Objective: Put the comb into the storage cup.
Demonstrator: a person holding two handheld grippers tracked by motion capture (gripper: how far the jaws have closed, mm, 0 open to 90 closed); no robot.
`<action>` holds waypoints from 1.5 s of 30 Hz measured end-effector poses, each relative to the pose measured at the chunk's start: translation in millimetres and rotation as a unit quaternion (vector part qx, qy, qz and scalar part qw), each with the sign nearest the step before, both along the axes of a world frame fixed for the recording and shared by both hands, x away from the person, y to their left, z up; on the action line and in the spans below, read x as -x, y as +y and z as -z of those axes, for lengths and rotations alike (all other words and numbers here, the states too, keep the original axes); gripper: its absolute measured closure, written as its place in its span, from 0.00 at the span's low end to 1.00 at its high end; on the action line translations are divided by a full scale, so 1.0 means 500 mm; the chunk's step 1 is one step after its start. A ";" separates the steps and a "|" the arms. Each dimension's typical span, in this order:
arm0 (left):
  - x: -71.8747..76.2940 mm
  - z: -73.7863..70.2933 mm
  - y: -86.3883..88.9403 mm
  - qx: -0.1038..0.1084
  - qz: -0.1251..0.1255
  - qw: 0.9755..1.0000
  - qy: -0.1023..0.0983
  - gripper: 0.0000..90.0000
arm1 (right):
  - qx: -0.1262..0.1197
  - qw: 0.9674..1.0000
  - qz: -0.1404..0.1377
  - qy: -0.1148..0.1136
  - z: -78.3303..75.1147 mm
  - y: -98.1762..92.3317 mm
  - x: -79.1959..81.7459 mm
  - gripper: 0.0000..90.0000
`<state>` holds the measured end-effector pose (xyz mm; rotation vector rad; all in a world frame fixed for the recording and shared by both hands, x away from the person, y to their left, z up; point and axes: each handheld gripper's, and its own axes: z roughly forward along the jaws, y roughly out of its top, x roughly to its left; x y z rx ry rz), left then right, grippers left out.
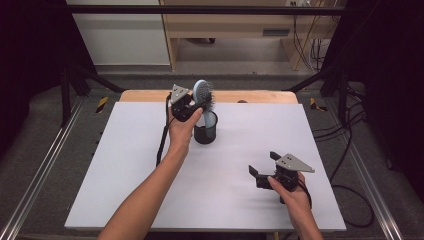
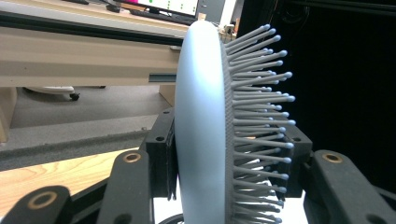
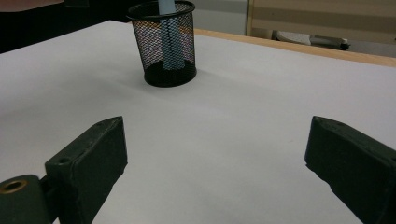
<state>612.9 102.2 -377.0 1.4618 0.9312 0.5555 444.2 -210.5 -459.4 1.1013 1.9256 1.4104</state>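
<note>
1. The left gripper (image 1: pixel 196 106) pinches the pale-blue oval hairbrush (image 1: pixel 202 92) by its head, handle down inside the black wire-mesh cup (image 1: pixel 205 129) at the table's 12 o'clock.
2. Keep the brush vertical.
3. Release gently so the cup stays put.
4. The right gripper (image 1: pixel 264 167), jaws spread, waits at 5 o'clock.

Even overhead light is falling on the white table (image 1: pixel 150 190), with soft faint shadows under the mesh cup (image 3: pixel 163 46). Dark curtains are swallowing both sides. The hairbrush (image 2: pixel 205 140) is sitting slightly soft up close, background blurring. No glare; all pictures are looking low-res.
</note>
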 end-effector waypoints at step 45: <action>-0.007 0.027 0.040 0.014 0.001 1.000 0.013 0.51 | 0.002 1.000 -0.001 0.000 0.000 0.003 -0.001 0.06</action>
